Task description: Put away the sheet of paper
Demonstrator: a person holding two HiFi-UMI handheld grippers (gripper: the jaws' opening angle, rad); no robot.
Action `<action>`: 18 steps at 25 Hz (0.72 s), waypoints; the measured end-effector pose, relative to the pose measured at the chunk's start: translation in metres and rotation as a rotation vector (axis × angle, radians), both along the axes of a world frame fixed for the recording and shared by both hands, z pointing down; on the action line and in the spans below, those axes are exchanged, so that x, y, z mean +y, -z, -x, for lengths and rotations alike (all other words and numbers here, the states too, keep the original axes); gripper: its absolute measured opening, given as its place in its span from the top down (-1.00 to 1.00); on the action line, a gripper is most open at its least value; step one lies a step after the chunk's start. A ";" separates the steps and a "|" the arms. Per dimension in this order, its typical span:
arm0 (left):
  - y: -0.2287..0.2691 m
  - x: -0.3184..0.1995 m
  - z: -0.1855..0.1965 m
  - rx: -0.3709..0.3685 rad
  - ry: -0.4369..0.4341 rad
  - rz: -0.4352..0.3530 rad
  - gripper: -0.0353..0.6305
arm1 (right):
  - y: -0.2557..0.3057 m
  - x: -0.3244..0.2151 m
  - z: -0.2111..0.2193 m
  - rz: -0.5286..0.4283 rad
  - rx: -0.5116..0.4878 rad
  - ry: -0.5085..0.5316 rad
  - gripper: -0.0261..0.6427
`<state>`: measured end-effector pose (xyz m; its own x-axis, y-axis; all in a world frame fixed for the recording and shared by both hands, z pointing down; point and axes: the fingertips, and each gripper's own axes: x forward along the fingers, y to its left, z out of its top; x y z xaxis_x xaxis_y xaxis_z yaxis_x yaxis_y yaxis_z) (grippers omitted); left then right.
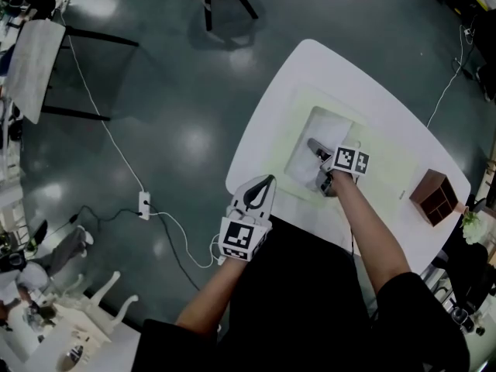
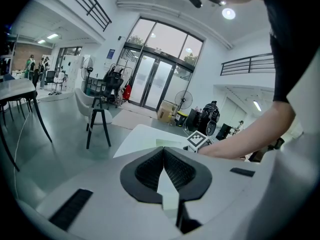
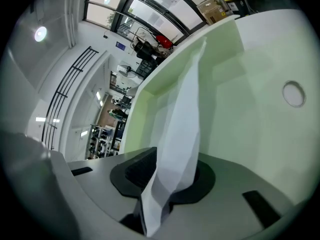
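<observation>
Left gripper (image 1: 263, 184) at near edge of table (image 1: 387, 103), 7 o'clock of green mat (image 1: 298, 118): jaws together, empty.
Right gripper (image 1: 319, 152) over mat: jaws part-open, sheet of paper (image 3: 182, 119) stood loose between them, apparently not pinched.
Judged: release step.
Next: back right gripper toward 6 o'clock without dragging sheet.

A big open lab hall, this. Polished grey floor (image 1: 178, 76) strung with power cables (image 1: 125, 160), white worktables (image 1: 387, 107), tall glass entrance doors (image 2: 150, 81), a railed mezzanine (image 2: 250, 64) overhead.
</observation>
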<state>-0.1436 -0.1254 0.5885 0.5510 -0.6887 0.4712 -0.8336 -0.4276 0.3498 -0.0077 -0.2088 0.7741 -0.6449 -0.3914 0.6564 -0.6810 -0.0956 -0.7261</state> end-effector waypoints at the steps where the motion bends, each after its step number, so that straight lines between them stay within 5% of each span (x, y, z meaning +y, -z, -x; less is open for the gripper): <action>1: 0.001 -0.001 0.000 0.004 0.002 -0.002 0.88 | 0.002 -0.001 -0.003 -0.008 0.006 -0.005 0.66; 8: 0.009 0.000 -0.002 0.017 -0.017 -0.030 0.88 | 0.019 0.008 -0.036 -0.025 0.065 -0.046 0.28; 18: 0.042 0.014 -0.030 -0.013 -0.114 -0.106 0.88 | 0.065 0.048 -0.103 -0.090 0.094 -0.117 0.27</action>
<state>-0.1140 -0.1111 0.5461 0.6227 -0.6685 0.4065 -0.7818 -0.5535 0.2873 0.0951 -0.1609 0.7089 -0.5290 -0.5201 0.6705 -0.7341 -0.1159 -0.6691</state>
